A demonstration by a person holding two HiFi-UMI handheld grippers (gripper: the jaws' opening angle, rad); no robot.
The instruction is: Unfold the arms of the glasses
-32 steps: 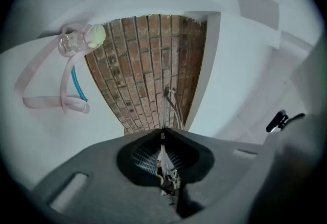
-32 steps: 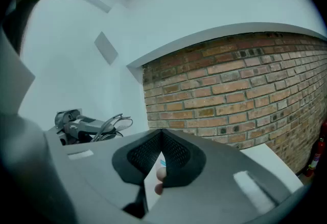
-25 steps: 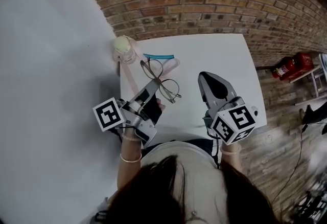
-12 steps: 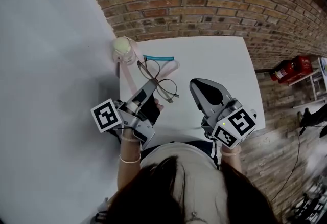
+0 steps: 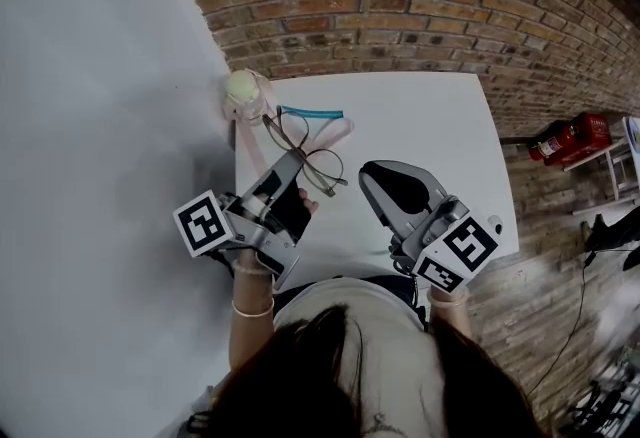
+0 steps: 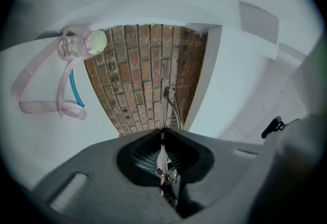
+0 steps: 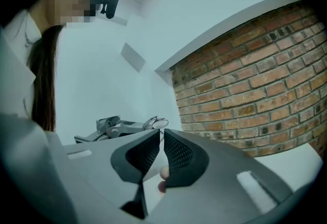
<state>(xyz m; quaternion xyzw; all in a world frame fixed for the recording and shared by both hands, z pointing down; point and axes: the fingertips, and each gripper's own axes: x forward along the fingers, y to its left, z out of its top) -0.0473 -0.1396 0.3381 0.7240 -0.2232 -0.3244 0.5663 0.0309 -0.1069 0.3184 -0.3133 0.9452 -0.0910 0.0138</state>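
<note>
Thin metal-framed glasses (image 5: 312, 154) are held just above the white table (image 5: 430, 116), with my left gripper (image 5: 291, 163) shut on them at their near side. In the left gripper view the jaws are pressed together on the metal frame (image 6: 162, 161), and a thin arm (image 6: 166, 108) sticks out past the tips. My right gripper (image 5: 372, 180) hovers to the right of the glasses, apart from them. Its jaws stand almost together with nothing between them (image 7: 162, 133). Past its tips in the right gripper view are the left gripper (image 7: 110, 128) and the glasses (image 7: 156, 122).
A clear bottle with a pale green lid (image 5: 243, 93) stands at the table's far left corner, with a pink strap (image 5: 254, 148) and a blue cord (image 5: 312, 113) beside it. Brick surface lies beyond the table. A red extinguisher (image 5: 566, 133) sits far right.
My right gripper has moved left, closer to the glasses. The left gripper has shifted slightly left and away with the glasses still in it.
</note>
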